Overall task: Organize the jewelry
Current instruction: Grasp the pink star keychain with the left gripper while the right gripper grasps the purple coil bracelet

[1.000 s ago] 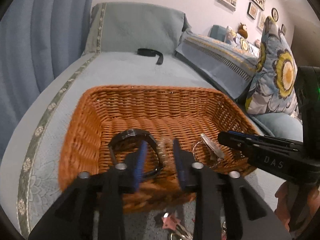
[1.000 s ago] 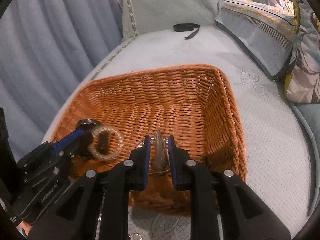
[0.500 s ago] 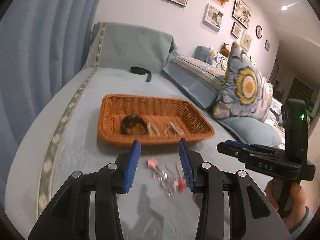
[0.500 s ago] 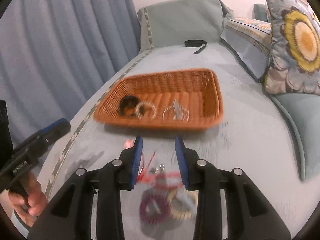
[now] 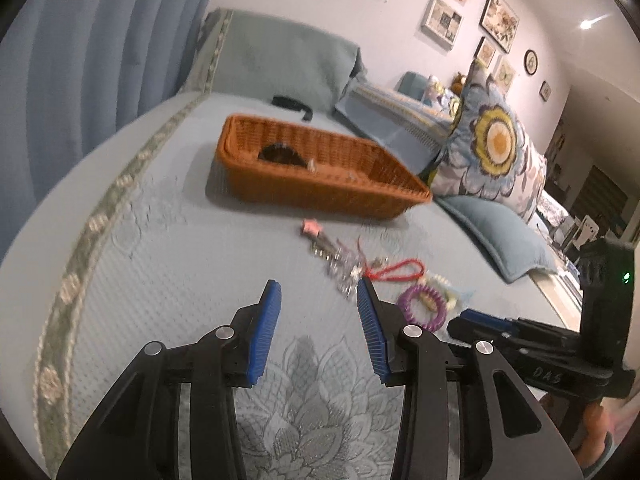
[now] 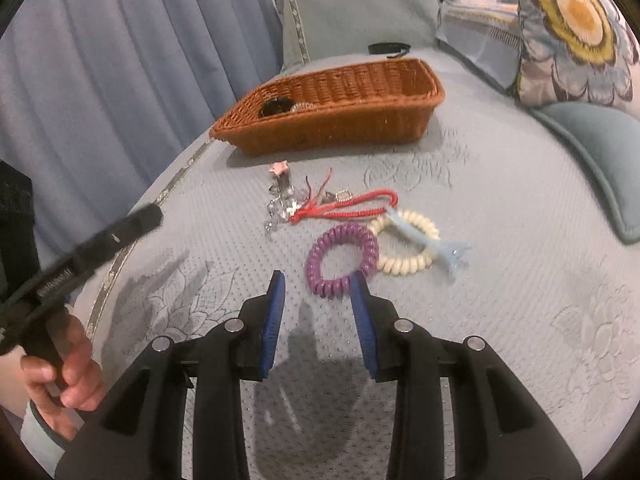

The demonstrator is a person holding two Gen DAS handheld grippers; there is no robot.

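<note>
jewelry lies loose on the pale blue bed cover (image 6: pixel 500 288), between the wicker basket (image 6: pixel 360 116) and the two hand-held grippers. the basket sits further up the bed toward the headboard end, near the curtain-side edge, with a dark band (image 6: pixel 276 105) and a pale ring inside it. in front of it, a red cord (image 6: pixel 352 206) lies by a heap of small silver trinkets (image 6: pixel 280 204) and a pink star charm (image 6: pixel 279 167). closer in, a purple coil bracelet (image 6: pixel 342 260) touches a cream coil bracelet (image 6: pixel 412 248), which has a light blue clip (image 6: pixel 440 242) laid across it. the right hand-held gripper (image 6: pixel 318 284) hangs just short of the purple coil, jaws partly apart with nothing between them. the left hand-held gripper (image 5: pixel 318 292) is also partly apart and empty, near the trinkets.
</note>
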